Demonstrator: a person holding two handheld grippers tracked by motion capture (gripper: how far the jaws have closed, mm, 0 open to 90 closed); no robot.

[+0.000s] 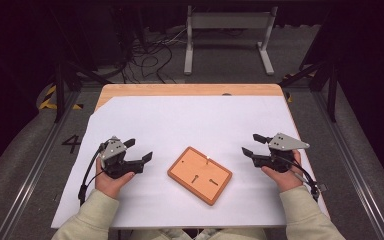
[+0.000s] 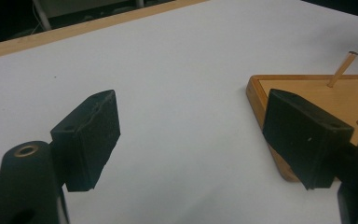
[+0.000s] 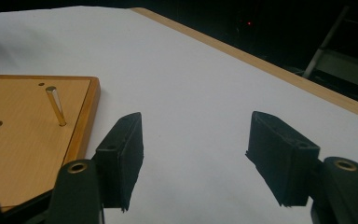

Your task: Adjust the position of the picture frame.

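wooden board (image 1: 200, 175) — orange-tan, plain, dark keyhole slots; peg (image 1: 207, 160) pale brass; sheet (image 1: 190, 125) white; grippers (image 1: 135, 150) (image 1: 254, 145) black, grey plates.

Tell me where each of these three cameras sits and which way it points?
High view: above the person's side, looking forward and down on the table; forearms, hands, left gripper and right gripper show.
Left gripper view: rides on the left gripper, looking between open jaws across white paper to the wooden board.
Right gripper view: rides on the right gripper, facing the board's other side.
Shared: both gripper views show the board's upright peg.
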